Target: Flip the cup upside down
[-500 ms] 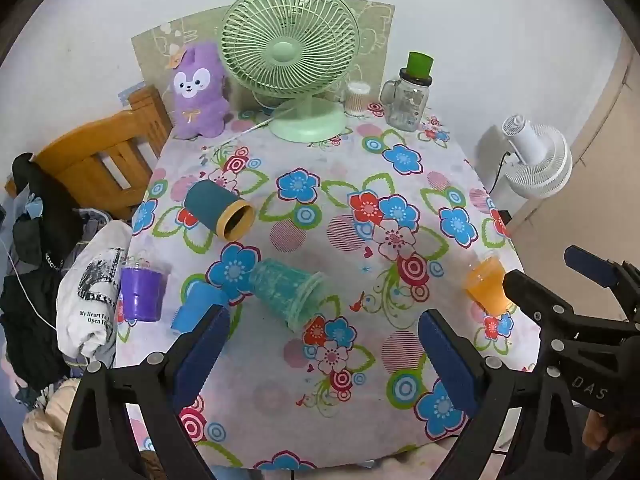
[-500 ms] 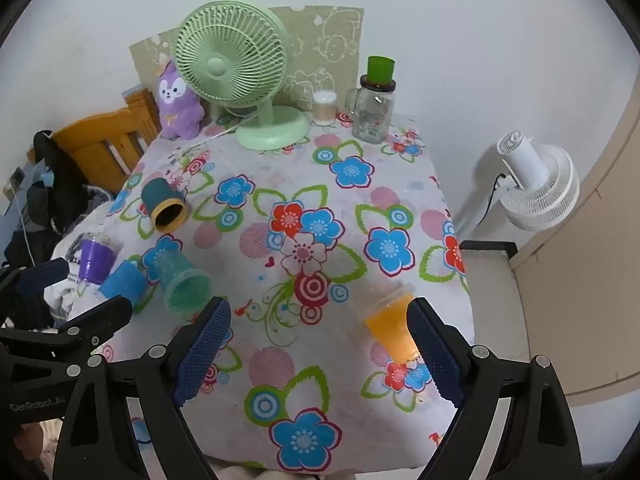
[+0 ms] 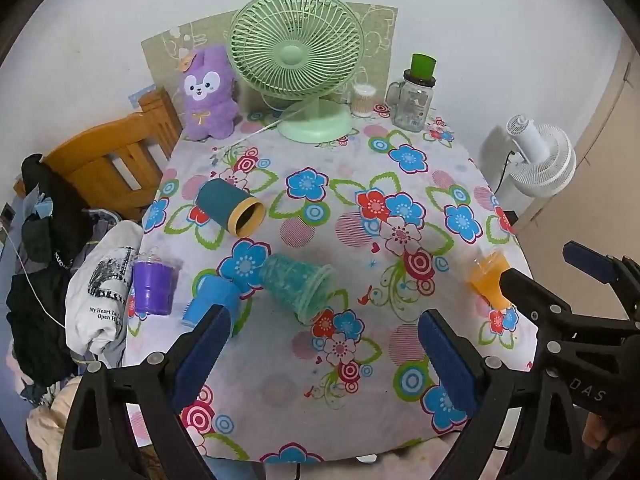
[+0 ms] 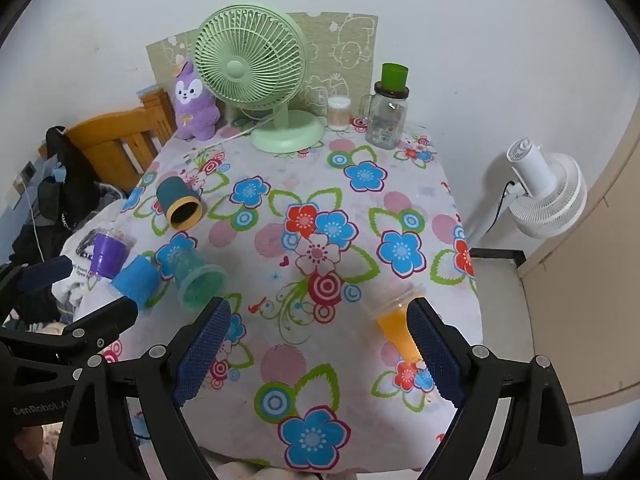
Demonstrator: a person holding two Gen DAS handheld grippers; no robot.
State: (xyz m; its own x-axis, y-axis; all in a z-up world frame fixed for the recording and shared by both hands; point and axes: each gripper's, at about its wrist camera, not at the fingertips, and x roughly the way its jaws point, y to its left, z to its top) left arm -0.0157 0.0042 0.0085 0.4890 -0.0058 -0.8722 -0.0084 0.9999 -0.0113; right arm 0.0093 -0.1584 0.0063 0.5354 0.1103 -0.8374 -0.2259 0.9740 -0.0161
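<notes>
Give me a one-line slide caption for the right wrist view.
Open right tongs hover over the floral table, right pad beside the orange cup; four more cups wait left.

Table centre: bare floral tablecloth [image 4: 320, 184], open passage from the near edge to the back row. Left side crowded: dark teal cup [image 3: 230, 208], textured teal cup [image 3: 296, 286], blue cup [image 3: 210, 304], purple cup [image 3: 153, 286]. Right edge: orange cup [image 4: 396, 330]. Back blocked by green fan [image 3: 298, 64], glass jar [image 3: 412, 104].
</notes>
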